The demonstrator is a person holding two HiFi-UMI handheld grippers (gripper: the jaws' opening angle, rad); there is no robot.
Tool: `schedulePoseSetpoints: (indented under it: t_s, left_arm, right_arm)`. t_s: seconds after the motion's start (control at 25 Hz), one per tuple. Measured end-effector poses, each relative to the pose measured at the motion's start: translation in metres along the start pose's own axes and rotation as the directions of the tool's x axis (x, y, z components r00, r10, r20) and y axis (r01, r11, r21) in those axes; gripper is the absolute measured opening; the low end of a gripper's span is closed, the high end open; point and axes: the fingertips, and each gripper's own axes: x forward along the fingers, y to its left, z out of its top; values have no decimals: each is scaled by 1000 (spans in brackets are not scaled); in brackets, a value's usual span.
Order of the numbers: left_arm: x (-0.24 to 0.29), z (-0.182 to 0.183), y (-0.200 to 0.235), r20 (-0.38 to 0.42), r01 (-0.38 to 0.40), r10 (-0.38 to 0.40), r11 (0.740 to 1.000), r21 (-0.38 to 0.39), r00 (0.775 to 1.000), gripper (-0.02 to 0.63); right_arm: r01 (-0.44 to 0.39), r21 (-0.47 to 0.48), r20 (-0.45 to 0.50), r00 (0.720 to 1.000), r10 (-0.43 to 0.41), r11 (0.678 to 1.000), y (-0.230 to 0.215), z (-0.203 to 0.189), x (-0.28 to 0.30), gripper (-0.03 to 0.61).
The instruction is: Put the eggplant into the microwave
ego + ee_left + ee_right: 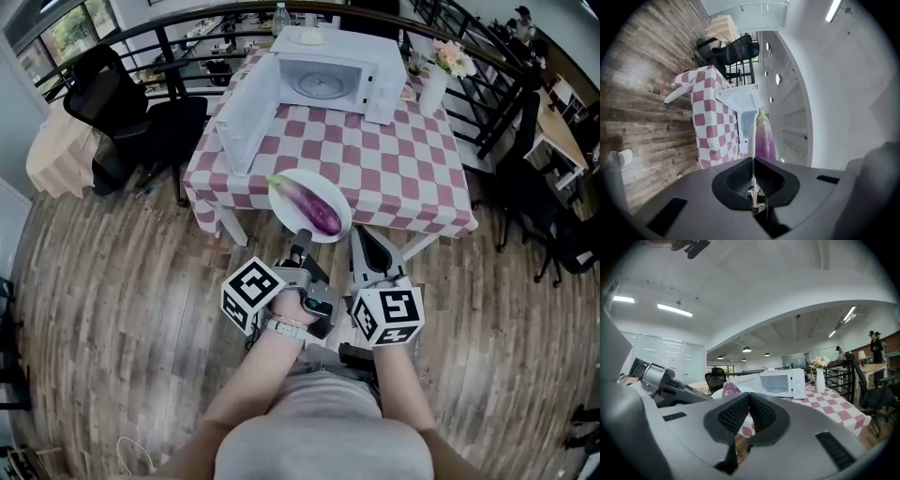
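Note:
A purple eggplant (317, 208) lies on a white plate (281, 192) that hangs over the near edge of the checkered table (394, 159). My left gripper (302, 236) is shut on the plate's near rim. In the left gripper view the plate (752, 136) runs edge-on into the shut jaws (753, 159), with the eggplant (764, 138) beside it. My right gripper (361, 234) is just right of the plate, shut with nothing in it (749, 395). The white microwave (328, 80) stands at the table's far side, its door (248, 112) swung wide open to the left and its cavity empty.
A white vase of flowers (433, 84) stands right of the microwave. A black office chair (122, 112) is left of the table and dark chairs (534, 197) to its right. A railing (187, 28) runs behind. I stand on a wood floor (112, 300).

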Motion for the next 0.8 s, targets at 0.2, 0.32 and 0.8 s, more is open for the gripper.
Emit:
schedulePoseSetpoints:
  t_s: [0.2, 0.32, 0.8]
  left_arm:
    - [35, 3, -3, 13, 3, -3, 1000, -5, 1000, 14]
    - [54, 4, -4, 20, 2, -2, 1000, -4, 1000, 14]
    - [102, 13, -11, 18, 10, -10, 1000, -3, 1000, 14]
  right_arm:
    - [-17, -2, -3, 1000, 17, 1000, -23, 2, 25, 25]
    - [-19, 1, -2, 1000, 19, 1000, -38, 2, 37, 25]
    - [-18, 11, 10, 1000, 18, 1000, -68, 8, 76, 25]
